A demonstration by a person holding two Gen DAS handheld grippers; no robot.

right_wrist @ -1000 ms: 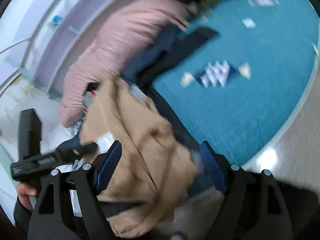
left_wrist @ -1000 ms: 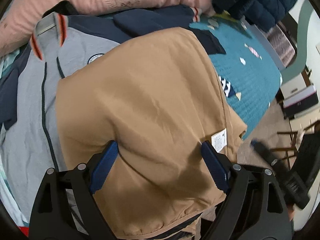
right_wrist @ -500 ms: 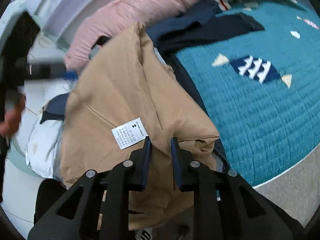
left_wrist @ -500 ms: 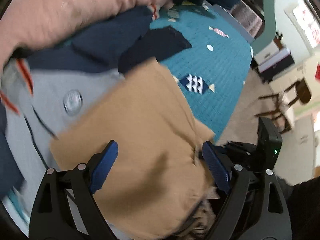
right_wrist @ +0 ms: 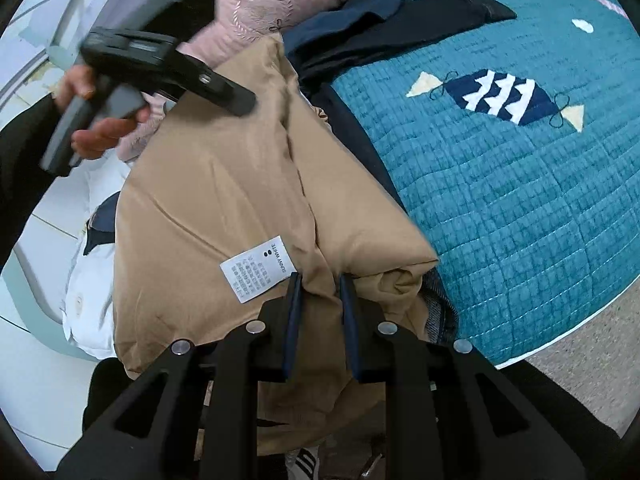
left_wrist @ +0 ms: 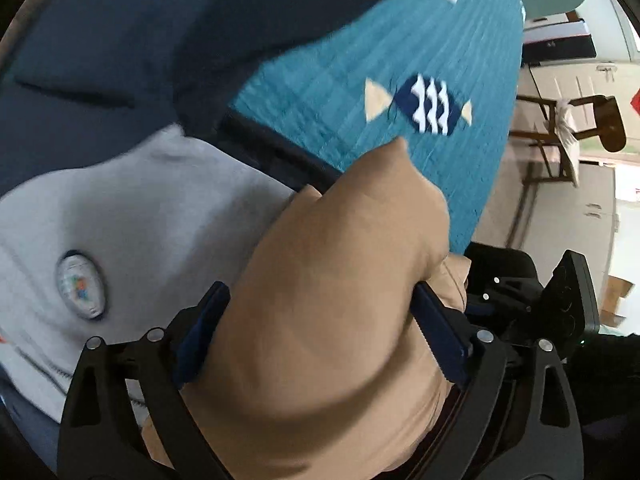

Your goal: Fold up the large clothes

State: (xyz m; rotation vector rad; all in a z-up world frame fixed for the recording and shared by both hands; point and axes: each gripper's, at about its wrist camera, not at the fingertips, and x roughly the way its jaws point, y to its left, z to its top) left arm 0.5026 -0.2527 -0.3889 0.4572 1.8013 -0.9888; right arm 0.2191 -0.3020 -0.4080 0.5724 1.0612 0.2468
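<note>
The left gripper point(left_wrist: 320, 328) has its jaws spread wide, a rounded hump of the smooth tan garment point(left_wrist: 332, 300) bulging between its blue pads point(left_wrist: 200, 332). Left of it lies a grey top point(left_wrist: 140, 216) with a round badge point(left_wrist: 82, 290), its print blurred. The right gripper point(right_wrist: 320, 304) pinches a fold of the tan cloth beside a white care label point(right_wrist: 258, 268) reading "SUNNY WHITE". The garment lies bunched at the edge of the teal quilted blanket point(right_wrist: 520, 200) with a fish patch point(right_wrist: 500, 96).

Right gripper point(right_wrist: 320, 280) pinches tan garment point(right_wrist: 224, 184) at teal quilt's point(right_wrist: 520, 208) left edge; left gripper point(right_wrist: 244, 102) hovers above
</note>
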